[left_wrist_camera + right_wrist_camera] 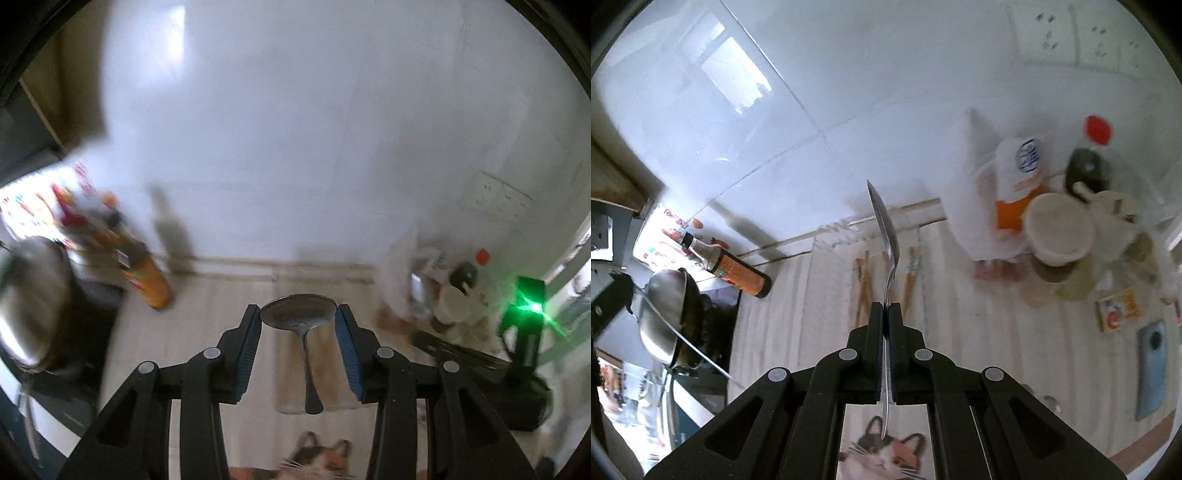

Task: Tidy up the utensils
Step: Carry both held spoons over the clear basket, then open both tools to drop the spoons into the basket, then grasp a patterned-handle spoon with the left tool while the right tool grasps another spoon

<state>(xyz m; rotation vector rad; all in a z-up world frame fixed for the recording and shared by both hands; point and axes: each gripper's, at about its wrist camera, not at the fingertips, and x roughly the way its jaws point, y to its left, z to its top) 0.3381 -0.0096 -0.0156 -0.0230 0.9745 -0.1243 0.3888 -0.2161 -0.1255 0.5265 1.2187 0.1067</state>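
My left gripper is shut on the bowl of a metal spoon; its handle hangs down toward me between the blue pads. My right gripper is shut on the handle of a second metal spoon, seen edge-on, its bowl pointing up and away. Below it, wooden chopsticks lie in a clear divided tray on the pale counter, with more chopsticks in the right compartment.
A brown sauce bottle and a steel wok stand at the left. Cups, a white bag and jars crowd the right. A phone and a small box lie at far right. A cat-print mat lies at the near edge.
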